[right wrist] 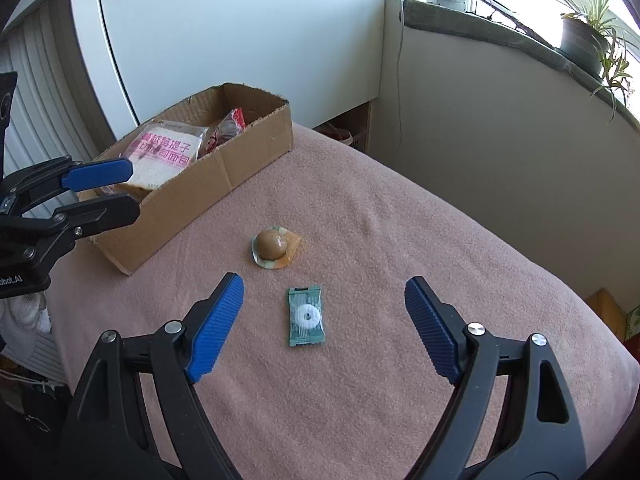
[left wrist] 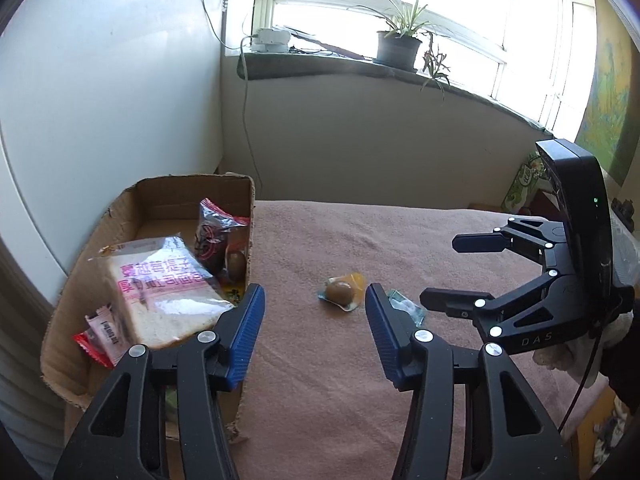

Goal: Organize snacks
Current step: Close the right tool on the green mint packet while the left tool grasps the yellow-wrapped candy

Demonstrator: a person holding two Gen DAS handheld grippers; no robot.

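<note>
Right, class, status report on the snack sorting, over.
Both grippers open, empty. Right gripper over green candy packet; wrapped egg beside it on the blanket. Cardboard box part-filled. Nothing in the way.

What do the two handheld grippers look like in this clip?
Both the left gripper and the right gripper have black linkage frames with silver pivot pins and ribbed blue finger pads. The right carries a black camera housing, white lettering and a thin dark cable.

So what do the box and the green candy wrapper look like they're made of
The box looks like plain brown corrugated cardboard, matte, with ragged torn top edges. The green candy wrapper seems to be thin plastic film, slightly glossy, with crimped ends and a white ring showing on its front; printed or a clear window, I can't tell.
</note>
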